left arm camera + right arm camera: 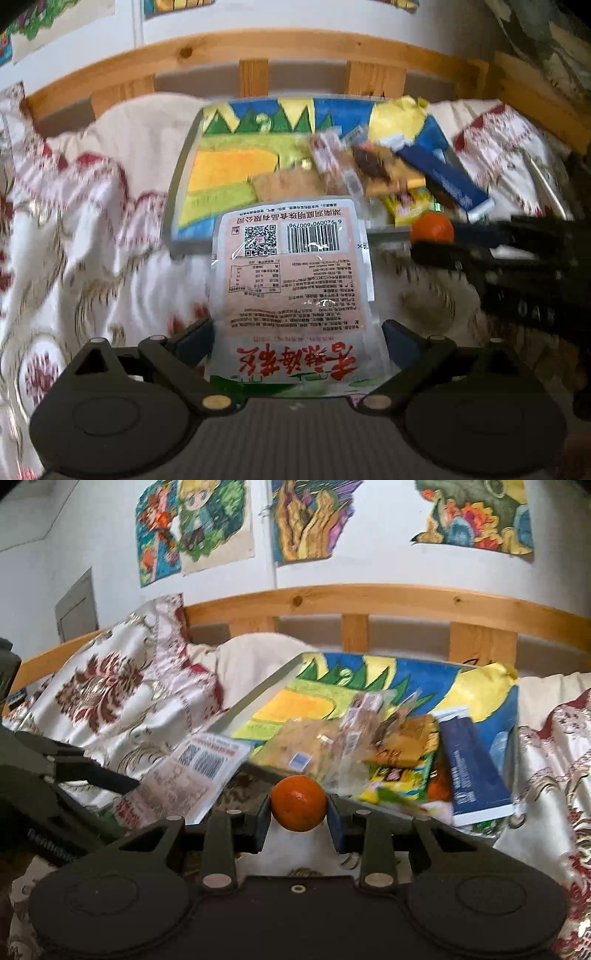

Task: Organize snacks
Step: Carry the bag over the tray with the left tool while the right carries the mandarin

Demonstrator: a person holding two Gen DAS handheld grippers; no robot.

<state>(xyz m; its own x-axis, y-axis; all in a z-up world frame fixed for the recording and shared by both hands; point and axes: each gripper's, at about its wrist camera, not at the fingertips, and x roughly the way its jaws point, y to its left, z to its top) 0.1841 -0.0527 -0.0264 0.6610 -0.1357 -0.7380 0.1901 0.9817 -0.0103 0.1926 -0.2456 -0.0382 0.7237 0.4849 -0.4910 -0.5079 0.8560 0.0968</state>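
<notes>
My left gripper (297, 338) is shut on a clear snack packet (291, 280) with a pink label, barcode and red characters; it juts forward over the near rim of a tray. My right gripper (298, 810) is shut on a small orange (298, 803), just before the tray's near edge. The orange (432, 228) and right gripper also show in the left wrist view at right. The packet (188, 771) shows at left in the right wrist view. The tray (177, 184), lined with a colourful drawing, holds several snack packets (369, 166) and a blue box (447, 173) on its right side.
The tray (258, 698) lies on a bed with a white and red patterned cover (74, 221). A wooden bed rail (369, 598) runs behind it, with drawings on the wall (195, 524) above. A cream pillow (258, 653) lies behind the tray.
</notes>
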